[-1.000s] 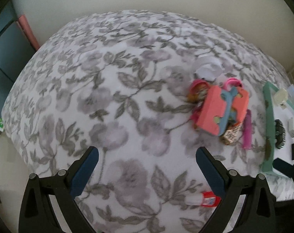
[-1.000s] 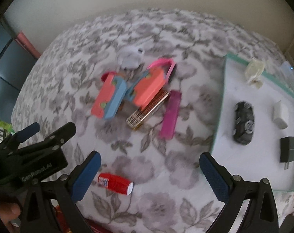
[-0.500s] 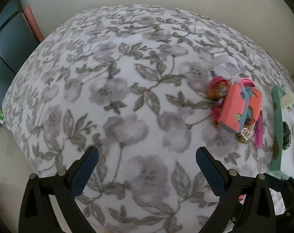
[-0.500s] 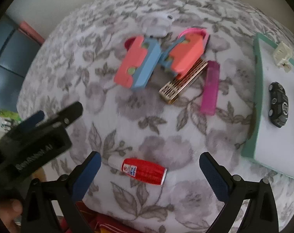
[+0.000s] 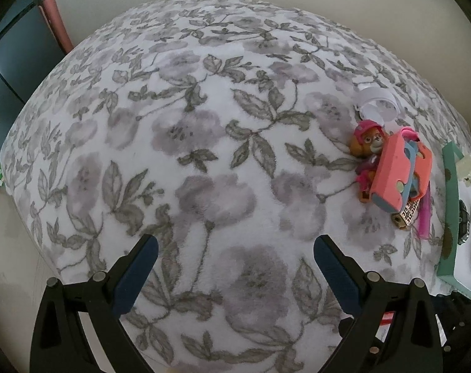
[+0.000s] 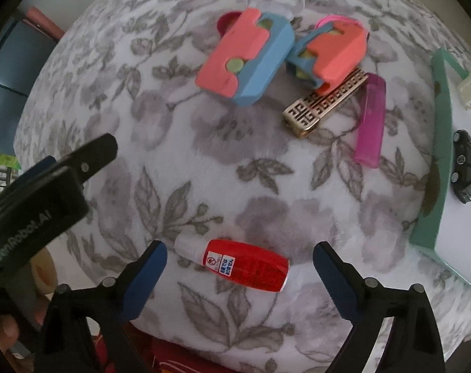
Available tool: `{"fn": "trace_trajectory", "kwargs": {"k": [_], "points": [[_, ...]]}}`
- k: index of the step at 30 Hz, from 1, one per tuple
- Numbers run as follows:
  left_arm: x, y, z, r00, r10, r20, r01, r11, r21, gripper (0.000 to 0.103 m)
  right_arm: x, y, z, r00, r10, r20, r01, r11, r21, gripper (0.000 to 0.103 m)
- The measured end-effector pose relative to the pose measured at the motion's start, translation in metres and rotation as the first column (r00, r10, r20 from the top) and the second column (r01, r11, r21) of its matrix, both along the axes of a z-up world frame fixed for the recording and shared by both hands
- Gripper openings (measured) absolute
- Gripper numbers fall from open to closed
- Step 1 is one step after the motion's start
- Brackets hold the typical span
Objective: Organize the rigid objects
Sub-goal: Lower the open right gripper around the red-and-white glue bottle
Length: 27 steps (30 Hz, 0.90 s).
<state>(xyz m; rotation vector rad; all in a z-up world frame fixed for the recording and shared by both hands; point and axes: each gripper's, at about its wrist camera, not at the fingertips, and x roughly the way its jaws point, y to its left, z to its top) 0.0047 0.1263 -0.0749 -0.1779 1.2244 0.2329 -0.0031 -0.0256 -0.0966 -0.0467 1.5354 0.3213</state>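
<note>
A red bottle with a white cap (image 6: 240,264) lies on the floral cloth between the open fingers of my right gripper (image 6: 240,256), close to the fingertips. Farther off lie two coral-and-blue toy blocks (image 6: 246,59) (image 6: 335,54), a gold patterned bar (image 6: 324,104) and a magenta stick (image 6: 370,121). My left gripper (image 5: 235,248) is open and empty over bare cloth; it also shows in the right wrist view (image 6: 64,171). In the left wrist view the blocks (image 5: 394,171) and a toy pup (image 5: 367,143) sit at the right.
A teal-rimmed white tray (image 6: 439,130) at the right holds a black toy car (image 6: 465,168) and a cream part (image 6: 470,90). The tray shows in the left wrist view (image 5: 450,205) too. A clear round lid (image 5: 377,105) lies behind the pup. The cloth's edge drops off at the front.
My right gripper has moved forward and down toward the red bottle, which now lies between its fingers. My left gripper has pulled back and left, away from the toy pile.
</note>
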Motion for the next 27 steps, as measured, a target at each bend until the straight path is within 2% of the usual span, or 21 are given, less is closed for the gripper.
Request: {"fn": "trace_trajectory", "kwargs": {"k": [6, 7, 16, 23, 27], "points": [[0.001, -0.001, -0.003, 1.000, -0.007, -0.005, 0.007, 1.000, -0.007, 0.100, 0.002, 0.007, -0.009, 1.000, 0.007, -0.027, -0.008, 1.000, -0.028, 0.095], [0.001, -0.001, -0.003, 1.000, -0.007, -0.005, 0.007, 1.000, -0.007, 0.100, 0.008, 0.019, -0.014, 0.999, 0.008, -0.032, -0.009, 0.999, -0.036, 0.095], [0.002, 0.000, -0.004, 1.000, -0.008, -0.003, 0.008, 1.000, -0.024, 0.100, 0.016, 0.033, -0.014, 0.997, -0.051, -0.061, 0.046, 0.996, -0.078, 0.089], [0.004, 0.000, -0.005, 1.000, -0.015, -0.004, 0.015, 0.999, -0.039, 0.100, 0.022, 0.043, -0.018, 0.996, -0.040, -0.083, 0.028, 0.990, -0.135, 0.088], [0.004, 0.001, -0.005, 1.000, -0.013, -0.002, 0.013, 0.999, -0.051, 0.100, 0.019, 0.045, -0.016, 0.995, -0.059, -0.085, 0.046, 0.988, -0.146, 0.082]]}}
